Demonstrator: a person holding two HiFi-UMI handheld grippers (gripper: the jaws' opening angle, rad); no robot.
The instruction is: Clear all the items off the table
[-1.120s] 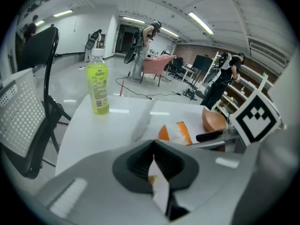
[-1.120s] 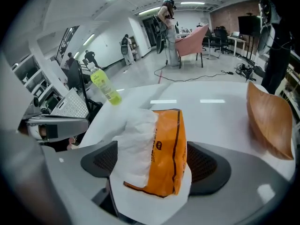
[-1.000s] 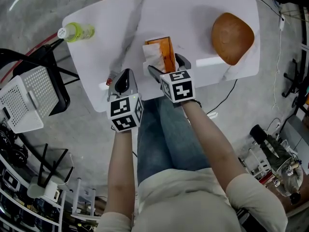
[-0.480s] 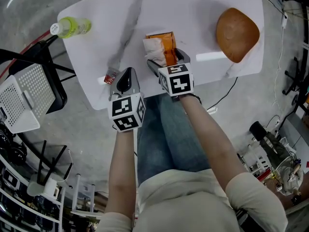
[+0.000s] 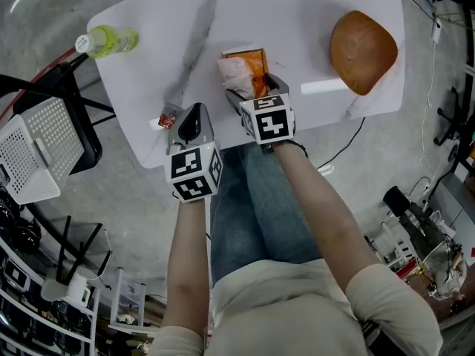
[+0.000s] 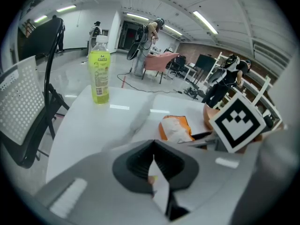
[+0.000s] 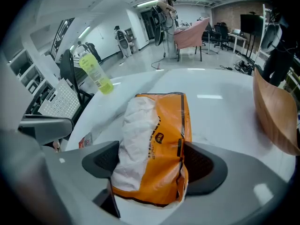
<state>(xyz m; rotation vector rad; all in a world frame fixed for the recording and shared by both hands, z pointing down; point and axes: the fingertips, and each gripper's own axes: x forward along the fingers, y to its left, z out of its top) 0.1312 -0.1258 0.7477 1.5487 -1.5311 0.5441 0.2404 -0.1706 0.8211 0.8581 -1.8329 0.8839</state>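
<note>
Orange snack bag (image 7: 157, 125), between right gripper (image 7: 153, 163) jaws

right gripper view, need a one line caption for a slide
Right gripper astride an orange-and-white snack bag on the white table, green bottle and brown bowl beyond.

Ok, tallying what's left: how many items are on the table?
4: green bottle at the far left corner, orange bag between the right tool's jaws, wooden bowl far right, small packet at the near edge in the left tool.
</note>
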